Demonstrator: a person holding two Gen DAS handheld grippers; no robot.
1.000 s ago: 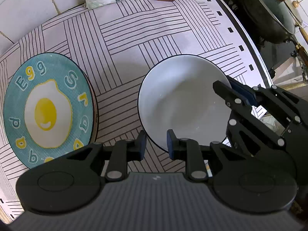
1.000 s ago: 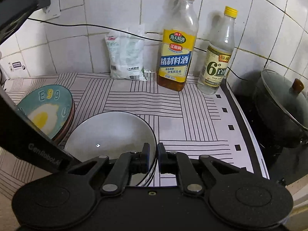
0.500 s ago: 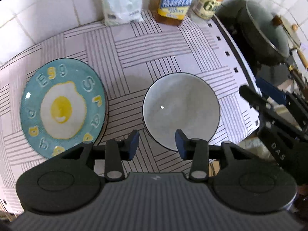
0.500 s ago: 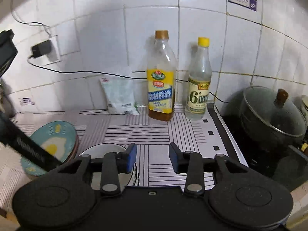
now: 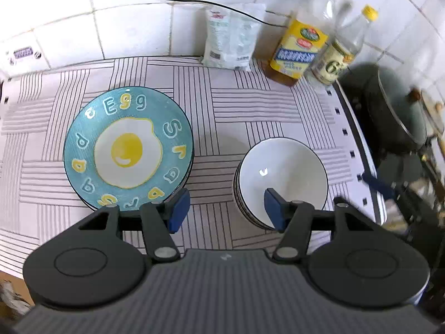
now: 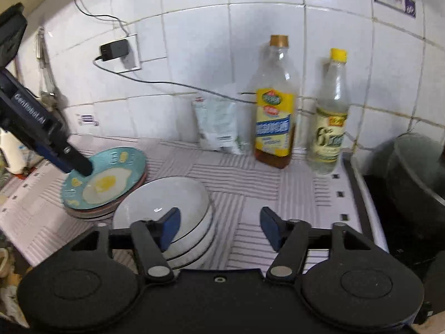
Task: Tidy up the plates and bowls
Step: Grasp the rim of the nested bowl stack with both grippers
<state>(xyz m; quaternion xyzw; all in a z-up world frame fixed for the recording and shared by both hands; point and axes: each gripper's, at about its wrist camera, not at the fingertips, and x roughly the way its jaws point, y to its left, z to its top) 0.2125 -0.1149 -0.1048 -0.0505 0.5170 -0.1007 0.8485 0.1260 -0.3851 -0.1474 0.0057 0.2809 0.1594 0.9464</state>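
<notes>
- left gripper (image 5: 226,210): black arms, blue pads, jaws spread and just widened, nothing between them; it hangs above the striped mat (image 5: 250,103), the stacks below and ahead of its tips.
- right gripper (image 6: 219,224): same build, jaws spread and just widened, empty; its left pad overlaps the bowl stack in view, but no contact shows.
- stack of bowls (image 5: 282,172): round, glossy white ceramic with thin dark rims, nested; it sits just ahead of the left gripper's right pad and ahead-left of the right gripper. about four rims show in the right wrist view; exact count unclear.
- stack of plates (image 5: 128,149): top plate is teal, shallow, printed with a fried egg and raised-looking letters; ahead-left of the left gripper, just beside the bowls but apart.
- only the right wrist view shows reddish plate edges under the teal one, and a wall plug (image 6: 114,50) with its cable.
- only the left wrist view shows the egg lettering clearly.
- beyond both grippers: two clear plastic bottles, yellow-labelled bottle (image 6: 274,111) and pale-labelled bottle (image 6: 331,122); one soft white packet (image 6: 218,123); one dark lidded pot (image 5: 400,111) to the right.
</notes>
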